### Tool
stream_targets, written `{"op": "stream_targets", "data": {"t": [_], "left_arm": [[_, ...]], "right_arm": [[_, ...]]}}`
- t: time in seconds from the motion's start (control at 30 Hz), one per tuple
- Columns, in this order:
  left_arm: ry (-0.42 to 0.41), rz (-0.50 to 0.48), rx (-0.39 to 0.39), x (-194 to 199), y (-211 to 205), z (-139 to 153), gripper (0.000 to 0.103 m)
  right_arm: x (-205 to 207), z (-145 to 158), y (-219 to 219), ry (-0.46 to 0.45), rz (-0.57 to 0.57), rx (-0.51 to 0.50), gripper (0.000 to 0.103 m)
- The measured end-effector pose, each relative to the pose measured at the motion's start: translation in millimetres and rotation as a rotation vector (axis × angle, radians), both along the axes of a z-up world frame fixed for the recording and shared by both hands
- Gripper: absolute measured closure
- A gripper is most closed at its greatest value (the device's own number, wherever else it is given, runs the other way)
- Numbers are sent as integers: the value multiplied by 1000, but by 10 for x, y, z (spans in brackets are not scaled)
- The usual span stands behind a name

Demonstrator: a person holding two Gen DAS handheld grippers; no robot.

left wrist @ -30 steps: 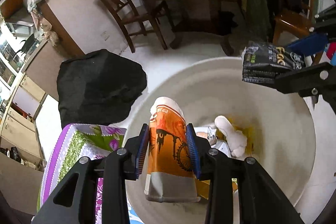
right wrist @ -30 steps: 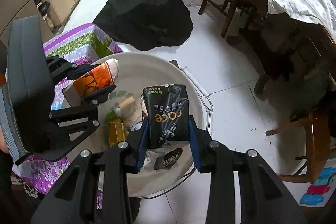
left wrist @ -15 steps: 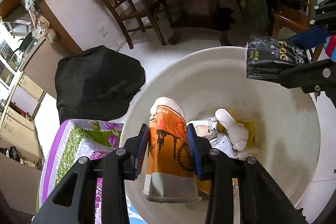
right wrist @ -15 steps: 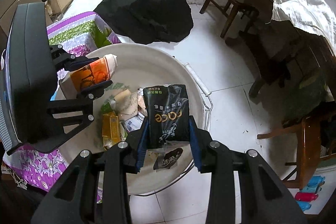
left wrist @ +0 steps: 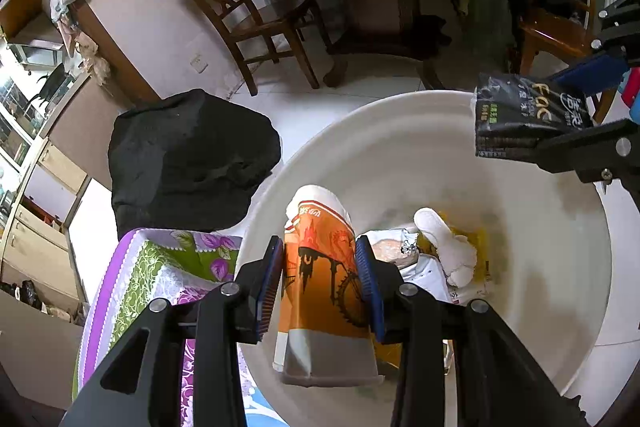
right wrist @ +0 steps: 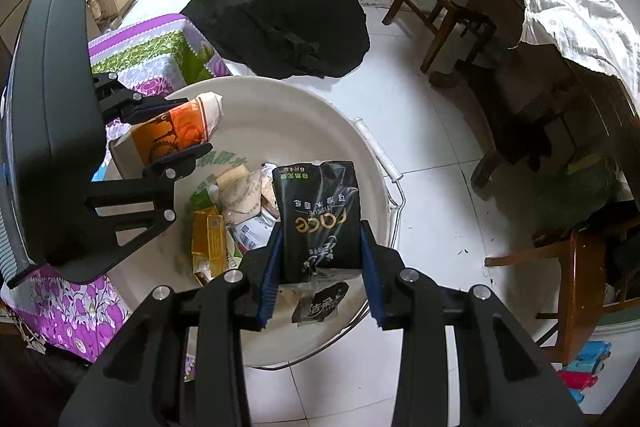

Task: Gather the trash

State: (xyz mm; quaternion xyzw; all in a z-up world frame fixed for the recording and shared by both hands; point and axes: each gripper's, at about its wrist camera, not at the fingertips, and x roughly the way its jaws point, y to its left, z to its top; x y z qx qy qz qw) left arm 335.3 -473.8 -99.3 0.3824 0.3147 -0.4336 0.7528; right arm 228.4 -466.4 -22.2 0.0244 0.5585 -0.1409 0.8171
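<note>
Over the white basin (left wrist: 560, 235), both tools apparently grip crumpled wrappers.

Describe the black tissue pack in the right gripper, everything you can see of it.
The black tissue pack is a soft, glossy plastic-wrapped packet with gold "FACE" lettering and white Chinese text, which reads upside down in the right wrist view. Its top edge looks crumpled. The right gripper is shut on its lower sides, holding it upright above the white bin. Only the gripper's pads touch it.
</note>
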Motion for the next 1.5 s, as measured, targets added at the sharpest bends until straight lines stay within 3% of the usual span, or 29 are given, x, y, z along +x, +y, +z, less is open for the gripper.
{"op": "stream_targets", "data": {"t": [0.2, 0.77, 0.9, 1.03, 1.1, 1.2, 1.4, 1.5], "left_arm": [[-37, 28, -15, -7, -10, 35, 41], [-46, 57, -12, 47, 72, -25, 41], [-49, 84, -46, 6, 179, 7, 41], [-86, 119, -141, -180, 454, 135, 29], [-102, 133, -218, -303, 657, 253, 21], [-106, 155, -324, -482, 959, 408, 8], [-126, 169, -464, -950, 1503, 675, 5], [-171, 160, -526, -1294, 1780, 790, 5]], "right_arm": [[43, -31, -3, 10, 11, 0, 55], [43, -179, 43, 26, 10, 1, 55], [-16, -171, 81, 4, 1, 13, 55], [-312, -33, 104, -168, -65, 59, 35], [-518, 55, 170, -266, -104, 29, 20], [-920, 171, 333, -408, -159, -6, 7], [-1739, 381, 852, -630, -270, -156, 6], [-2054, 415, 1050, -703, -337, -175, 6]]}}
